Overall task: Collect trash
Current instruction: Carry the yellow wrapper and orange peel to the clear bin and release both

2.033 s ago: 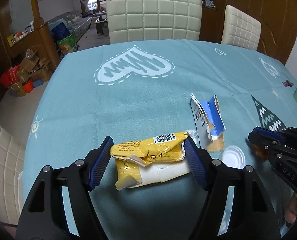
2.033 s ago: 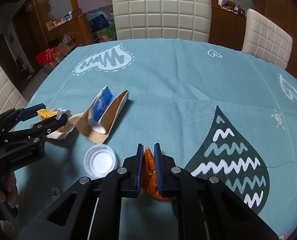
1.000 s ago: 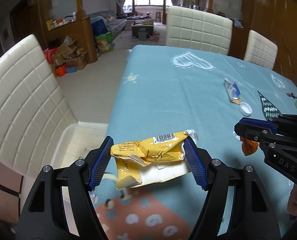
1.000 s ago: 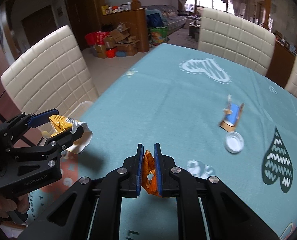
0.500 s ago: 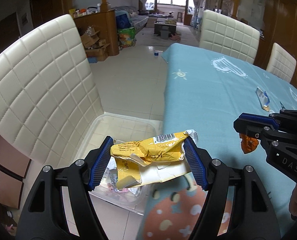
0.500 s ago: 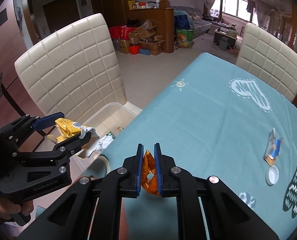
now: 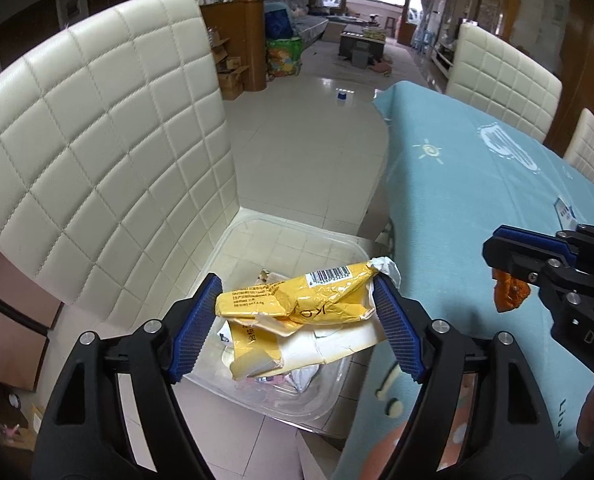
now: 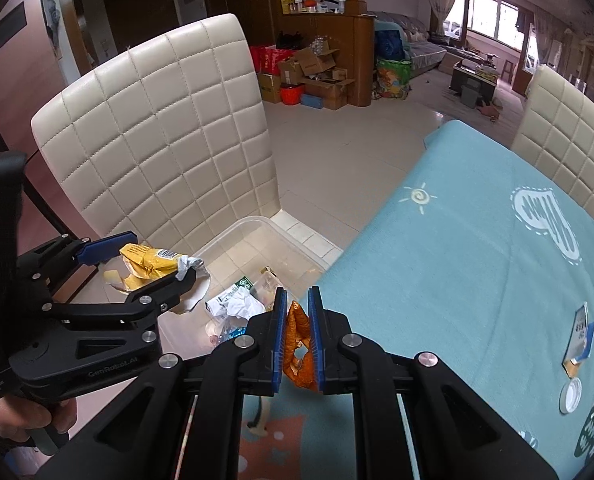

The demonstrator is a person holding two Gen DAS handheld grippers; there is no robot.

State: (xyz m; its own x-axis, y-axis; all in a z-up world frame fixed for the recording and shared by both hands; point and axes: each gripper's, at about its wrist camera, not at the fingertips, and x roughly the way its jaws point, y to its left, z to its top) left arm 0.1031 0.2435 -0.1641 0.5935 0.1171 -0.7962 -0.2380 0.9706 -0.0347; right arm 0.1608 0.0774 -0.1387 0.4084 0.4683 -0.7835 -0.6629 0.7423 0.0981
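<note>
A crumpled yellow wrapper spans the blue pads of my left gripper, whose jaws are opening; the wrapper still touches both pads. It hangs above a clear plastic bin on the floor by the table's end. My right gripper is shut on a small orange wrapper over the table's edge, just right of the bin. The right wrist view shows the left gripper with the yellow wrapper at left. In the left wrist view the right gripper and the orange wrapper are at right.
Crumpled paper and other scraps lie in the bin. A cream quilted chair stands close behind it. On the teal tablecloth a torn blue-white carton and a white lid lie at the far right. A tiled floor lies beyond.
Both grippers have swung left off the table with their wrappers. The yellow wrapper now hangs over the bin, and the orange one is at the table's edge.
</note>
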